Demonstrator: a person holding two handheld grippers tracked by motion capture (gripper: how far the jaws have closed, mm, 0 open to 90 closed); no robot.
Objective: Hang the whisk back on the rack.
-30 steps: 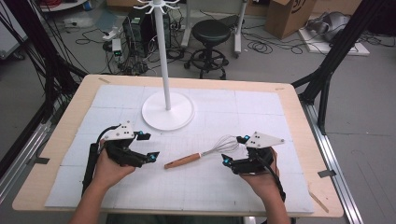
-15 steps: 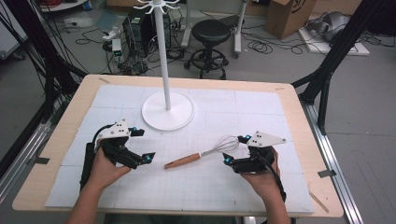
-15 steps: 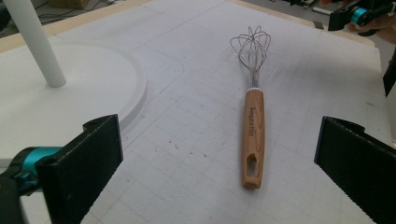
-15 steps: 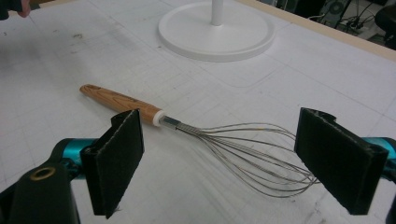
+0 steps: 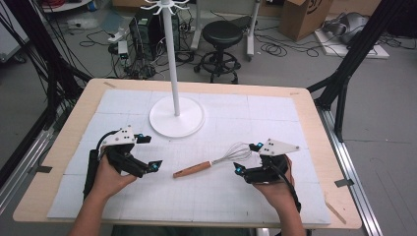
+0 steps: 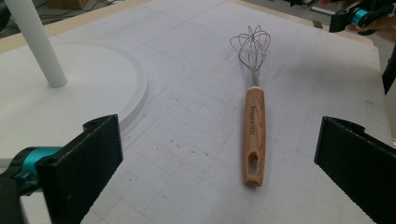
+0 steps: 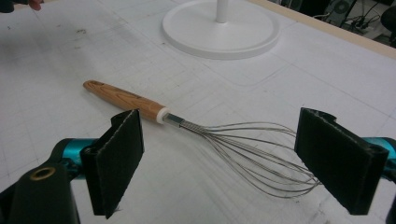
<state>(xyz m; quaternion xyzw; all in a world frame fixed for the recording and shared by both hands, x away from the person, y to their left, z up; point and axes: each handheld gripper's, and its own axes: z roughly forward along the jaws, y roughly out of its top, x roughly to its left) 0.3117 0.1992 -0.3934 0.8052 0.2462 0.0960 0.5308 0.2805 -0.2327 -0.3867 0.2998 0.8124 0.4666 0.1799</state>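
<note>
Whisk (image 5: 212,162) laid flat on the desk (image 5: 314,118) mat toward the front edge, wooden handle aimed at the left gripper (image 5: 147,152), its jaws just spread wide and empty, wire end flanked by the right gripper (image 5: 247,159), jaws wide, nothing gripped, white stand base (image 5: 177,117) behind.

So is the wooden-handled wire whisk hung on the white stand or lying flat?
Lying flat. The wooden-handled wire whisk rests on the white mat, apart from the white stand.
</note>
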